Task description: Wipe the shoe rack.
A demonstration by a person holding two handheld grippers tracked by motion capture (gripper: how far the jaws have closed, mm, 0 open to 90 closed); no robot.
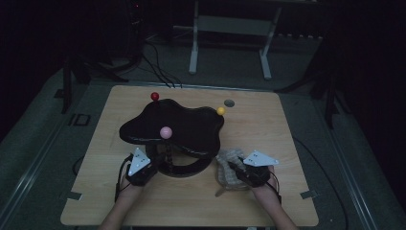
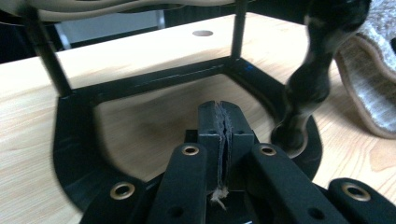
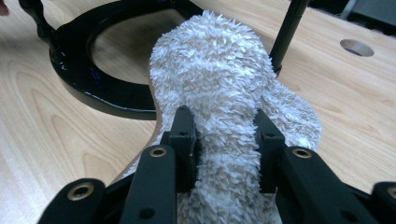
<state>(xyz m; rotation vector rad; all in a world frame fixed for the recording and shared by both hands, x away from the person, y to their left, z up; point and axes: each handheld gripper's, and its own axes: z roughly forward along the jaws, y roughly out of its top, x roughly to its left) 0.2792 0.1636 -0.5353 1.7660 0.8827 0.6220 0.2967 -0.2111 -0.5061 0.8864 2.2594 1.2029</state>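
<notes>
While the right gripper [image 3: 224, 135] pinches the fluffy pad [image 3: 219, 88], the left gripper [image 2: 225, 128] is pressed together on nothing.

Seen from the right gripper view, the jaws squeeze the pad's narrow waist, and its shaggy bulk rises just beside the stand's black base ring [image 3: 93, 88]. From the high view the pad [image 1: 229, 165] lies on the wooden table [image 1: 268, 129] at the right of the black wavy-topped stand [image 1: 186, 125], near its base. The left gripper [image 1: 143, 170] sits low at the base's left edge, its pads touching each other above the ring [image 2: 74, 154]. Judging by this, the step in hand is lifting the pad; next it likely needs raising clear of the ring and carrying toward the stand, with the left gripper steadying the base.
</notes>
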